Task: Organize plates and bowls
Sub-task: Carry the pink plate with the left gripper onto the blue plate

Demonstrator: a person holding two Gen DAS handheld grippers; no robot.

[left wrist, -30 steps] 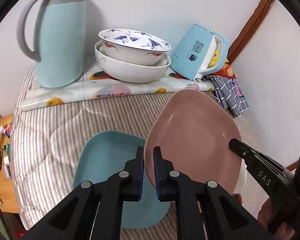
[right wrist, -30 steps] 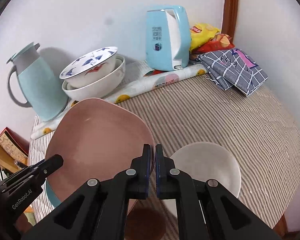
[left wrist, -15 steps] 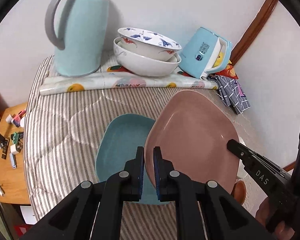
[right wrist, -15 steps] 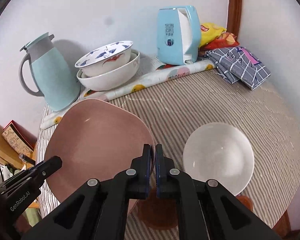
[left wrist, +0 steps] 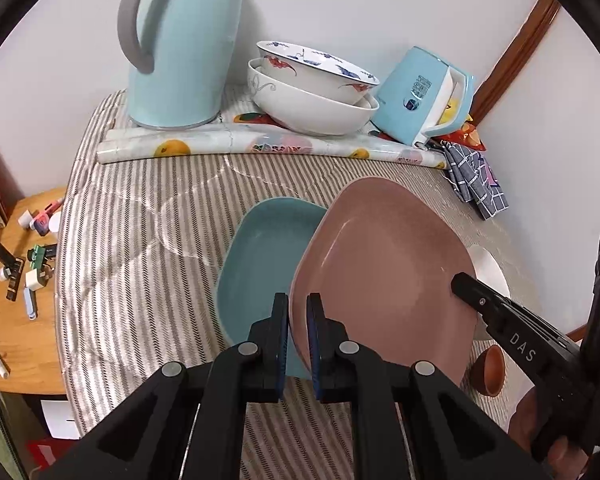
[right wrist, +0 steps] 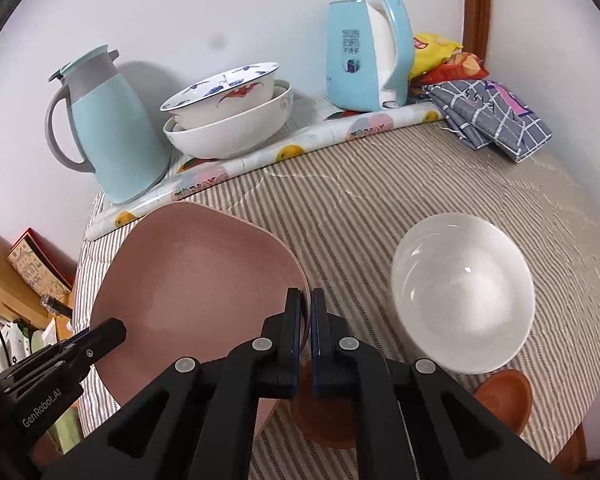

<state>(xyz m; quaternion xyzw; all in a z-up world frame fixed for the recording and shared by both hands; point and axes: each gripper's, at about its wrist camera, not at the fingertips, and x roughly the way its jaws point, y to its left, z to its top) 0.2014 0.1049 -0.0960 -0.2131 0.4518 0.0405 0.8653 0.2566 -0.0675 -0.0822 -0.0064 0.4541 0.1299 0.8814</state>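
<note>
Both grippers hold one pink plate (left wrist: 384, 276), also in the right wrist view (right wrist: 196, 292), above the striped table. My left gripper (left wrist: 298, 308) is shut on its left rim. My right gripper (right wrist: 306, 304) is shut on its right rim. A teal plate (left wrist: 260, 256) lies on the table, partly under the pink plate. A white bowl (right wrist: 462, 292) sits to the right, with small brown bowls (right wrist: 504, 396) beside it. Two stacked patterned bowls (right wrist: 228, 120) stand at the back.
A light-blue thermos jug (left wrist: 184, 44) and a blue kettle (right wrist: 366, 48) stand at the back on a rolled fruit-print mat (left wrist: 260, 146). A folded checked cloth (right wrist: 488, 118) and snack bags (right wrist: 436, 50) lie back right. A wooden side table (left wrist: 16, 300) is at left.
Both grippers have lifted and pulled back with the pink plate. More of the table shows: the teal plate sits further out and the white bowl and brown bowls have come into view.
</note>
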